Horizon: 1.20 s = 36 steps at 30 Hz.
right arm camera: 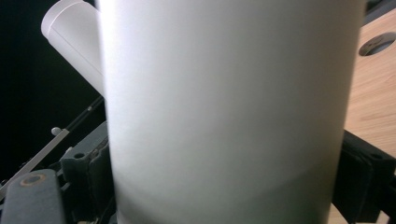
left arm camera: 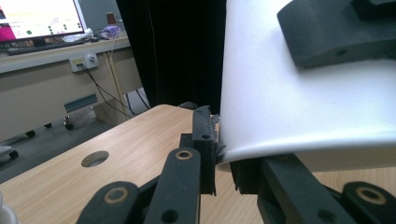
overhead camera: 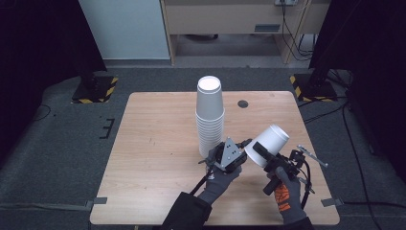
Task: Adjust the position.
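STEP: separating one paper cup point(overhead camera: 269, 143) | RIGHT: right gripper point(overhead camera: 266, 155) is clamping the cup's wall, holding it tilted above the table point(overhead camera: 158, 143) beside the stack of cups point(overhead camera: 209, 115) | LEFT: left gripper point(left arm camera: 224, 161) is pinching the cup's rim | METHOD: keeping both grips light, pulling along the cup's axis to avoid crushing.

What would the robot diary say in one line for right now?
right claw: shut on white cup, tilted above table | left claw: shut on cup's rim | cup stack: upright, behind the claws
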Available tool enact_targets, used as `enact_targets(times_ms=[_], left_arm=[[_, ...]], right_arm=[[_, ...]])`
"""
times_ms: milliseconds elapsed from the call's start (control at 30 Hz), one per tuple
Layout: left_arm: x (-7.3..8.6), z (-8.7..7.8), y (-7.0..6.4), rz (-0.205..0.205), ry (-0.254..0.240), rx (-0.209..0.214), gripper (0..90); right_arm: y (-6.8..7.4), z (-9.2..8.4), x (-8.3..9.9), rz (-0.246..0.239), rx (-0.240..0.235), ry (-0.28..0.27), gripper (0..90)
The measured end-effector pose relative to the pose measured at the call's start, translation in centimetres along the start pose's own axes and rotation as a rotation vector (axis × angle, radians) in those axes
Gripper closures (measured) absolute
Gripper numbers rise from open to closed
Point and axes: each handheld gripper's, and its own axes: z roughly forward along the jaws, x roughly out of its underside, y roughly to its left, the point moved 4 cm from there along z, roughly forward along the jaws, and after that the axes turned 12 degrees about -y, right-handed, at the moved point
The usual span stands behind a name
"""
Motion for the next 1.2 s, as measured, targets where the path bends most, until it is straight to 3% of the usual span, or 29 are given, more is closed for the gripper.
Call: enact_targets(times_ms=[267,833,1200], left_arm=[[0.2,-0.5,-0.4,0.006,0.023,0.035,83.3],[-0.3,-1.7,-0.4,-0.014,0.030,0.052,84.8],[-0.5,-2.9,-0.2,-0.004,0.048,0.062,85.2]], right_arm=[[-0.3,-0.1,-0.3,0.004,0.003,-0.002,10.8],[-0.3,0.1,-0.6,0.009,-0.011,0.009,5.7],[-0.3,0.3,-0.3,0.006,-0.019,0.022,3.4]])
